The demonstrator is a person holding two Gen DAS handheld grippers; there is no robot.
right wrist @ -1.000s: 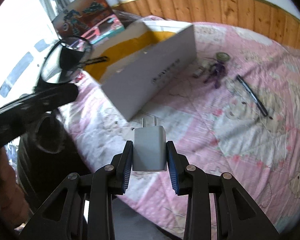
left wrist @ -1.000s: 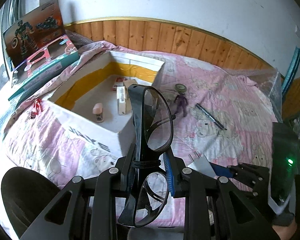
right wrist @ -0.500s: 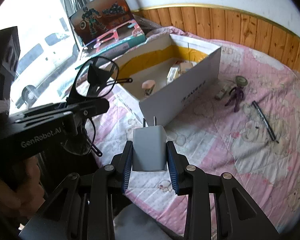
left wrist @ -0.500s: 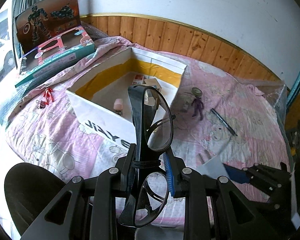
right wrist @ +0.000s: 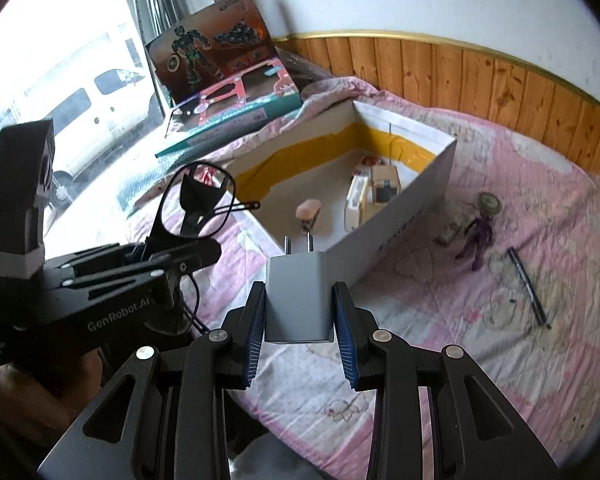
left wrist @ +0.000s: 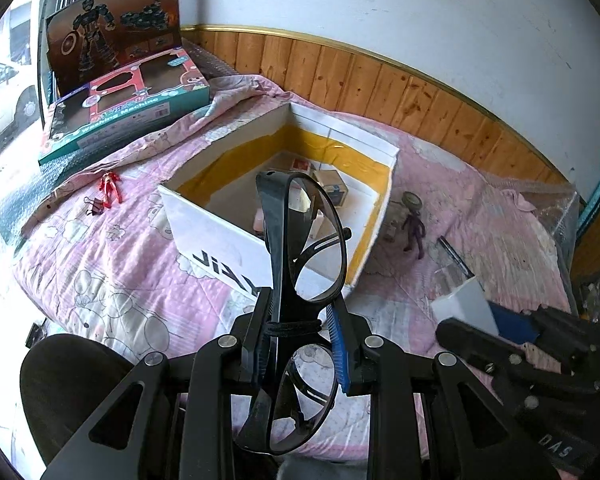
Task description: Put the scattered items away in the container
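My left gripper (left wrist: 298,316) is shut on black-framed glasses (left wrist: 304,240), held upright by their bridge, in front of the near wall of the white box (left wrist: 216,236). My right gripper (right wrist: 300,308) is shut on a grey plug charger (right wrist: 298,296), prongs pointing away, short of the box's near corner (right wrist: 400,216). Inside the box lie a pink item (right wrist: 309,210), a cream carton (right wrist: 356,200) and a small brown box (right wrist: 386,182). On the pink quilt to the right lie a purple figure (right wrist: 478,238), a black pen (right wrist: 526,286) and a round tape roll (right wrist: 489,202).
A red figure (left wrist: 110,184) and a binder clip (left wrist: 94,206) lie left of the box. Toy boxes (left wrist: 128,96) lean at the back left by the window. Wood panelling (left wrist: 380,80) runs behind the bed. The left gripper's body (right wrist: 80,280) fills the right view's left side.
Both grippers have drawn back and risen, so the box looks farther off and more of the bed shows. Each keeps hold of its item.
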